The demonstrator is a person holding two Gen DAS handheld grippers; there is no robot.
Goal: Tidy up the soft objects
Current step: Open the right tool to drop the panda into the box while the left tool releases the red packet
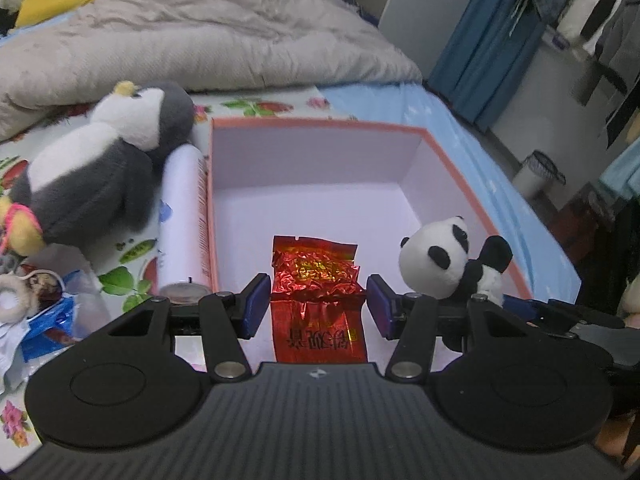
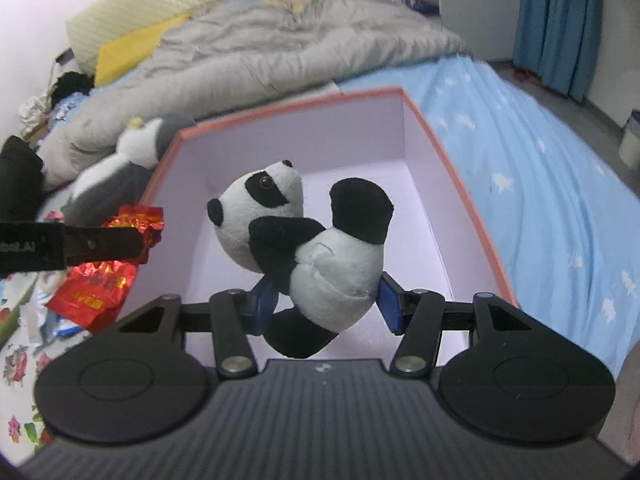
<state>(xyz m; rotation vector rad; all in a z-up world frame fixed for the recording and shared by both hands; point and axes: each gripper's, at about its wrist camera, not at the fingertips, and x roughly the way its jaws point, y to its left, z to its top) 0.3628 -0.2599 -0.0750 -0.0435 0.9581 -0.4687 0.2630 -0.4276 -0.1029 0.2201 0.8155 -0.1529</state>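
While right tool (image 2: 324, 300) pinches panda plush (image 2: 320, 248) by its squashy belly, lower centre, left tool (image 1: 318, 304) clamps crinkly foil packet (image 1: 318, 300); both light, yielding.

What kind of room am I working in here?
Most likely a bedroom: a bed with a rumpled grey quilt and blue sheet, and clothes hanging by a blue curtain.
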